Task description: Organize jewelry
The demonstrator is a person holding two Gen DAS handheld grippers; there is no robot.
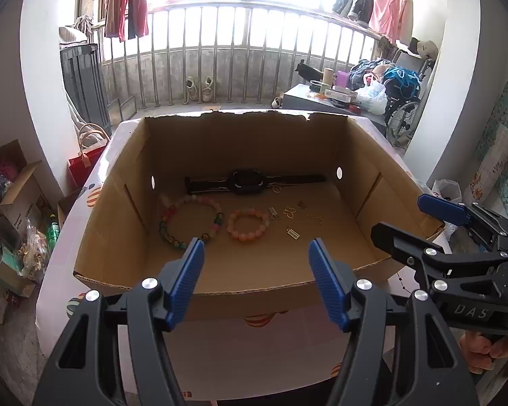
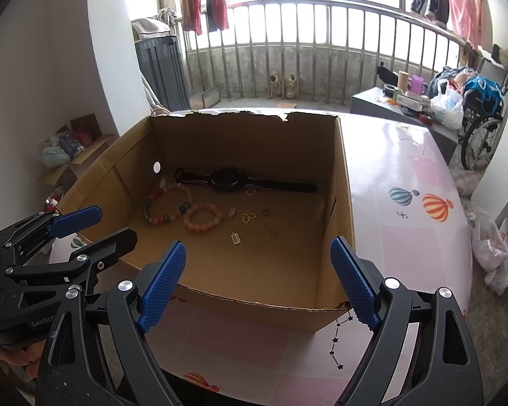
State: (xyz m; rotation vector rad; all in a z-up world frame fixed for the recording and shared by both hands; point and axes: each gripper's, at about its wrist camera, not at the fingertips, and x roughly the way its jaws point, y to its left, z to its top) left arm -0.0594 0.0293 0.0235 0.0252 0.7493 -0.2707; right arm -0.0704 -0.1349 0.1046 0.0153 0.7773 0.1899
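Both grippers hover at the near rim of the cardboard box [image 1: 240, 155], low in each frame. The left gripper [image 1: 255, 253] has its jaws apart and empty; the right gripper [image 2: 257, 253] has its jaws wide apart, also empty. The jewelry lies on the box floor at mid-frame: a black watch [image 1: 245, 182] along the back wall, a multicolored bead bracelet [image 1: 189, 221] touching a pink bead bracelet [image 1: 248, 225], and small gold charms [image 1: 293, 233] scattered to the right, too small to identify with confidence. The thin charms could slip from the broad pads, and reaching in could knock the box wall or drag both bracelets together.
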